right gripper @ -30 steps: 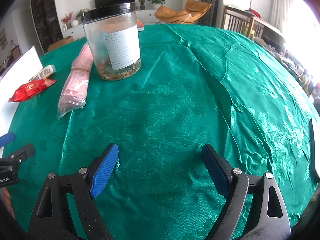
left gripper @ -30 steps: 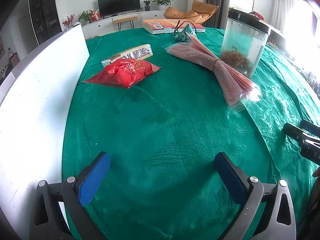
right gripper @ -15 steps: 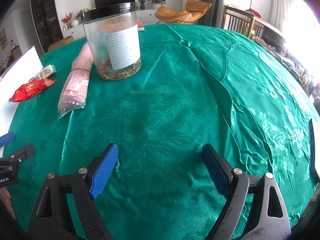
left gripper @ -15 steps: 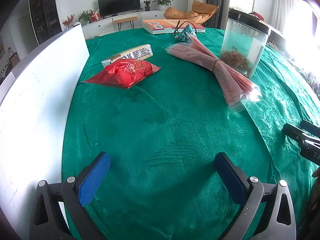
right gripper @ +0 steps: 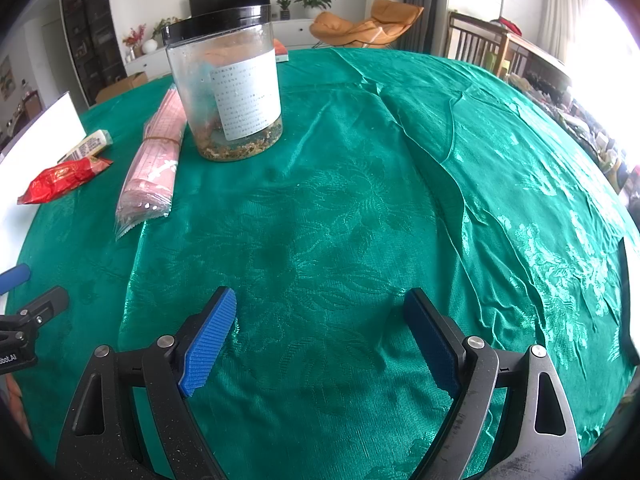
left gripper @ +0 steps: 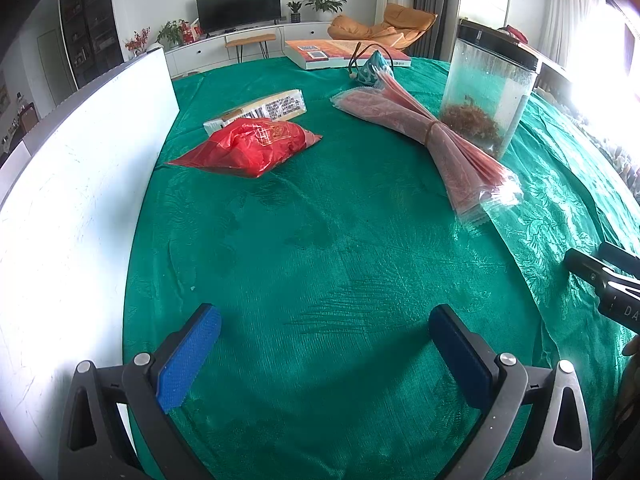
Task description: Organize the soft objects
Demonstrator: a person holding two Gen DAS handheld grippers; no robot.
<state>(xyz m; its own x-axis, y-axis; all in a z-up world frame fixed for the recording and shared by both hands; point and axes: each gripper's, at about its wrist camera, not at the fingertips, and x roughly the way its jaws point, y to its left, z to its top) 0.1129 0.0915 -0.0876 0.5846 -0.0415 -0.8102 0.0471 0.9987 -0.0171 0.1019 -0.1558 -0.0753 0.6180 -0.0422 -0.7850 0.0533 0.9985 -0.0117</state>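
Both grippers low over the near edge of the table, pointing across the green cloth [left gripper: 328,240], neither touching anything. Left gripper [left gripper: 324,344]: jaws wide apart, empty. Right gripper [right gripper: 320,328]: same, apart & empty.

Soft things, 1 each: red bag [left gripper: 248,148] near the table's left edge by the white board [left gripper: 80,200], white packet [left gripper: 260,110] just behind it touching, pink bundle [left gripper: 432,140] tied w/ a band mid-table, small teal pouch [left gripper: 372,70] toward far edge. 1 jar [right gripper: 226,92] upright just beside the bundle; 1 book [left gripper: 340,54] at far edge.
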